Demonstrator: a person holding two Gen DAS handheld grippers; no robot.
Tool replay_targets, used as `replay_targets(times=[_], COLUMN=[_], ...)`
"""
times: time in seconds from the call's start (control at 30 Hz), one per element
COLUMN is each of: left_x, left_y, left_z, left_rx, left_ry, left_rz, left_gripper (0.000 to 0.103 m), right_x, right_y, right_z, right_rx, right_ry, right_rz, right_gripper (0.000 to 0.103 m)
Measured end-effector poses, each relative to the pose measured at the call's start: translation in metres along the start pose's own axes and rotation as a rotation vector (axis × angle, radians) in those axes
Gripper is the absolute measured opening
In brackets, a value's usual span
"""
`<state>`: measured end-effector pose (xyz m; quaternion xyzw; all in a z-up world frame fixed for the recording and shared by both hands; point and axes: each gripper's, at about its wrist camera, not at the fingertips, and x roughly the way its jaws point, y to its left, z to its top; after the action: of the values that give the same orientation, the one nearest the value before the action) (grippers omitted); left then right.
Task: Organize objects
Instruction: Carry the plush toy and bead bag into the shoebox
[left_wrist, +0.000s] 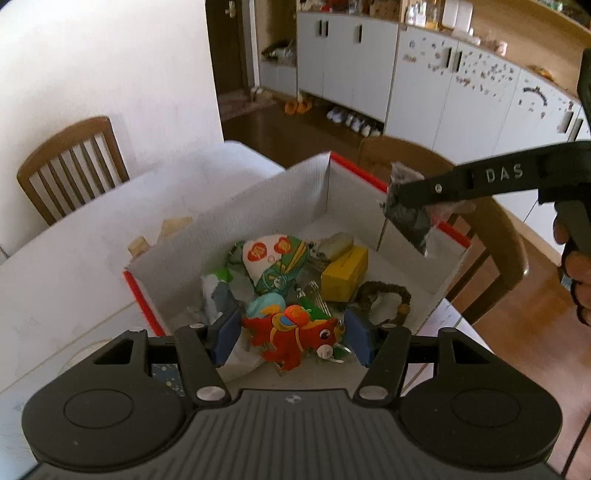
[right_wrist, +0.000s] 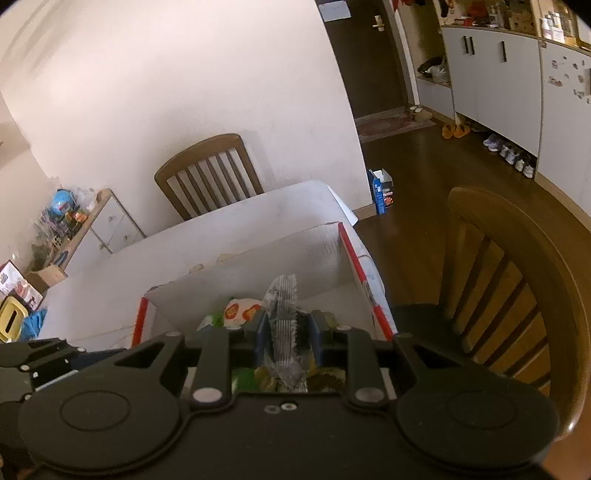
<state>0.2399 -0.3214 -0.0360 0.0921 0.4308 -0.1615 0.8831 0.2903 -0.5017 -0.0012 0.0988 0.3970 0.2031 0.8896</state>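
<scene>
Carrying to box (left_wrist: 258, 206): left claw (left_wrist: 293, 338) grips red toy (left_wrist: 295, 338), right claw (right_wrist: 286, 328) pinches wrapper (right_wrist: 282, 314); next, releasing both inside

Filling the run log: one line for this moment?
left gripper: shut on red toy | right gripper: shut on clear packet | both over box | box part-filled

Daylit, moderately bright, both views. Strong fisheye bending at the edges: cabinets (left_wrist: 373, 62) and wall (right_wrist: 166, 92) curved. Dark vignette in the right wrist view's corners. Warm glare on the wooden floor (left_wrist: 532, 258). Soft shadow inside the box (left_wrist: 258, 206). Slight blur on distant shelves; near foreground sharp.
</scene>
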Motion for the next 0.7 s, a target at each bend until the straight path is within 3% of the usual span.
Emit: replay_targets(times=[0.37, 0.7], left_x=[0.052, 0.074], left_y=[0.002, -0.001], left_z=[0.001, 0.0], left_rx=[-0.026, -0.045], left_ry=[0.141, 0.205], left_rz=[0.02, 0.013], left_gripper=[0.061, 0.061], right_x=[0.043, 0.064], right_y=[0.005, 0.009], right_z=[-0.018, -0.031], right_rx=[-0.13, -0.2], right_ry=[0.109, 0.181], right_rz=[-0.05, -0.073], right_gripper=[0.023, 0.023])
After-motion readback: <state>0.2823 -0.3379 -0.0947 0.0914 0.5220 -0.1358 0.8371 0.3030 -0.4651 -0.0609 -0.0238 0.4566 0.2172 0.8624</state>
